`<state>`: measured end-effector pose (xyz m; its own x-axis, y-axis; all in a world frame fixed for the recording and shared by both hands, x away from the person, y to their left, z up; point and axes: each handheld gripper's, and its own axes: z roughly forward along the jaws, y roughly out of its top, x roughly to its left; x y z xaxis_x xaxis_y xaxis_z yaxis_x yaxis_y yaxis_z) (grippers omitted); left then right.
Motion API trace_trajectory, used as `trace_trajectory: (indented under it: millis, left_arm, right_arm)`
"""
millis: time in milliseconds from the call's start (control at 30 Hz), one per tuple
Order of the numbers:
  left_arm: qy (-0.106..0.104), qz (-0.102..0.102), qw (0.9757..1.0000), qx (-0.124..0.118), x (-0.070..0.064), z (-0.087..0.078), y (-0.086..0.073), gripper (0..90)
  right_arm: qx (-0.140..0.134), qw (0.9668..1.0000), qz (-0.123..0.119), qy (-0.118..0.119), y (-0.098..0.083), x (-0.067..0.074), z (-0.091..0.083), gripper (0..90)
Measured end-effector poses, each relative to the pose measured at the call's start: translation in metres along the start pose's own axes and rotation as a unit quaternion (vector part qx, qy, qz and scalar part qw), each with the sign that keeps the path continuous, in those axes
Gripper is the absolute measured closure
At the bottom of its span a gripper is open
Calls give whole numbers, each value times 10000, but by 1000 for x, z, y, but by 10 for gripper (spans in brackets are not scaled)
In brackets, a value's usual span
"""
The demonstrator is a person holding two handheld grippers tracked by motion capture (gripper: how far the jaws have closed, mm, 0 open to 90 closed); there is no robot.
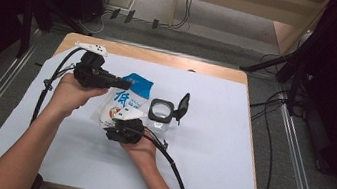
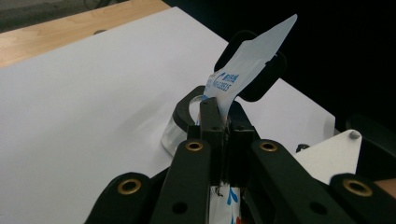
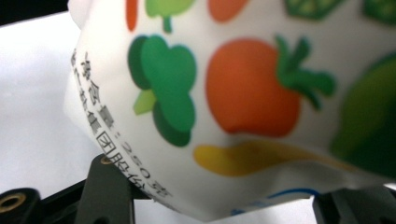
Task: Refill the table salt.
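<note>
Left tool (image 1: pixel 120 83) is clamped tight on the thin top edge of a soft plastic bag (image 1: pixel 124 103), its black jaws pressed together with the film pinched between them; in the left gripper view the bag's (image 2: pixel 247 60) pale blue corner stands up past the jaw tips as a flat, pointed flap with small blue print. Right tool (image 1: pixel 123 129) grips the bag's lower end, jaws standing about half apart with the bulging body filling the space between them. From above, the bag shows a blue top and a large blue character; the right gripper view adds the other face of the bag (image 3: pixel 243 102), glossy white with printed green, orange and yellow vegetables and a line of black characters, blurred by closeness. Just beyond both tools stands a clear container (image 1: pixel 161 113) with a black rim and a raised hinged lid (image 1: pixel 183 107), partly hidden behind the flap in the left gripper view. White paper (image 1: pixel 209 146) covers the wooden counter (image 1: pixel 162 57).
</note>
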<state>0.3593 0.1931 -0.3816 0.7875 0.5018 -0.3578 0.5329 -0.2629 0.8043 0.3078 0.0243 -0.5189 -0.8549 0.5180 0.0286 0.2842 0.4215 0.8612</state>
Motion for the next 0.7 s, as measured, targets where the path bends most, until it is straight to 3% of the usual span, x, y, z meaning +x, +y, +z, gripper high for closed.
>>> trace_trajectory:
  millis: [133, 300, 433, 533, 700]
  left_arm:
    - [-39, -44, 10000, -33, 1, 2, -1, 888]
    - [-105, 0, 9999, 134, 1, 10, -3, 857]
    - [-143, 88, 9998, 109, 0, 11, -3, 858]
    - [-39, 198, 9996, 189, 0, 11, -4, 853]
    - [-75, 136, 9997, 198, 1, 11, -4, 867]
  right_arm:
    - [5, 9999, -106, -75, 1, 2, -2, 475]
    - [-8, 9999, 5, -123, -1, -2, -2, 487]
    - [1, 9998, -16, -200, -1, -4, -5, 491]
    - [14, 9998, 39, -168, -2, -5, -7, 491]
    - [-79, 9998, 65, -169, -3, -3, -8, 459]
